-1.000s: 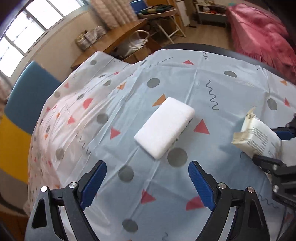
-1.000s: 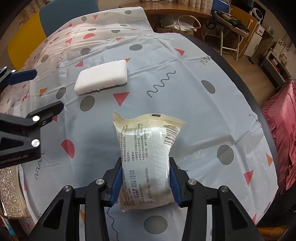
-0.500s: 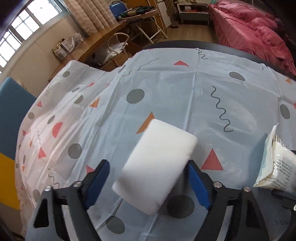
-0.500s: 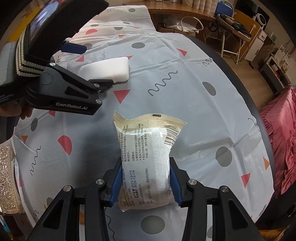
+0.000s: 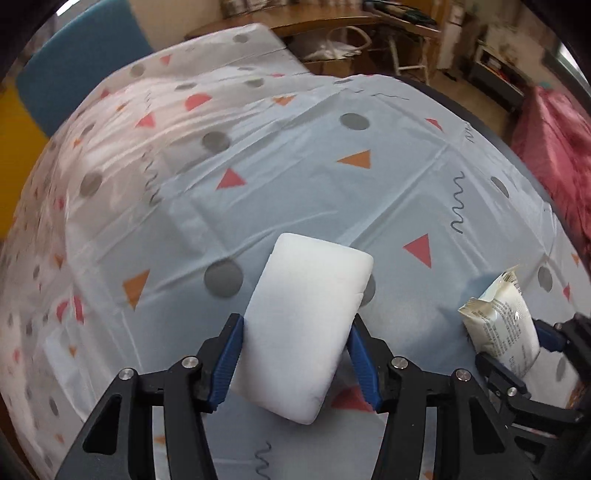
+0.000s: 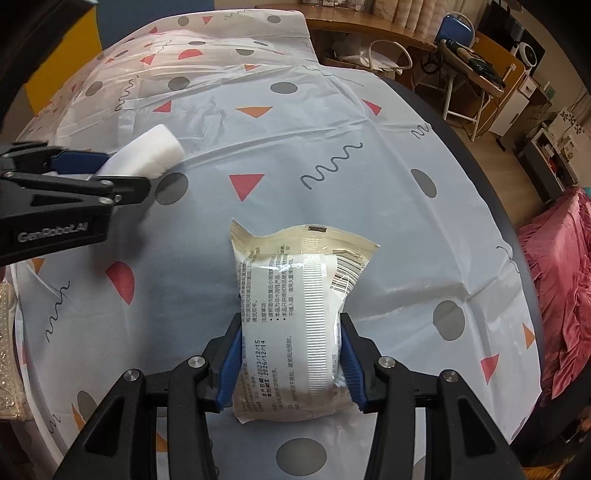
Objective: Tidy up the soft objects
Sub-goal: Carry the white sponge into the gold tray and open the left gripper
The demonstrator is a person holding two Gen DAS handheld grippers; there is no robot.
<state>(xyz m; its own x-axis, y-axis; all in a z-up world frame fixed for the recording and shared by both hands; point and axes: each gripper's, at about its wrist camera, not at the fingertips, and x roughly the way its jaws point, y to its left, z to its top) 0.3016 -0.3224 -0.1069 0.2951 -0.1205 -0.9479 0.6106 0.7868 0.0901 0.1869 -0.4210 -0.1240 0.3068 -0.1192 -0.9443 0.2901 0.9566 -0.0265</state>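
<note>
A white foam sponge [image 5: 306,314] sits between the blue pads of my left gripper [image 5: 295,354], whose jaws are closing; both pads touch its long sides. In the right wrist view the sponge [image 6: 155,147] tilts up off the cloth in the left gripper [image 6: 125,173]. My right gripper [image 6: 291,354] is shut on a cream plastic packet [image 6: 295,295] with printed text and a barcode, pointing down over the table. The packet [image 5: 498,328] and the right gripper [image 5: 517,354] also show at the lower right of the left wrist view.
The round table [image 6: 461,129] wears a pale blue cloth with dots, triangles and squiggles. A gold patterned object [image 6: 7,350] lies at the table's left edge. A blue chair [image 5: 85,70] stands behind, a red bed [image 6: 561,280] to the right, and a wooden desk [image 5: 314,26] at the back.
My left gripper moved over the white sponge, rolled to line up with it, and narrowed until its pads met the sponge's sides. The right gripper kept still, holding the packet.
</note>
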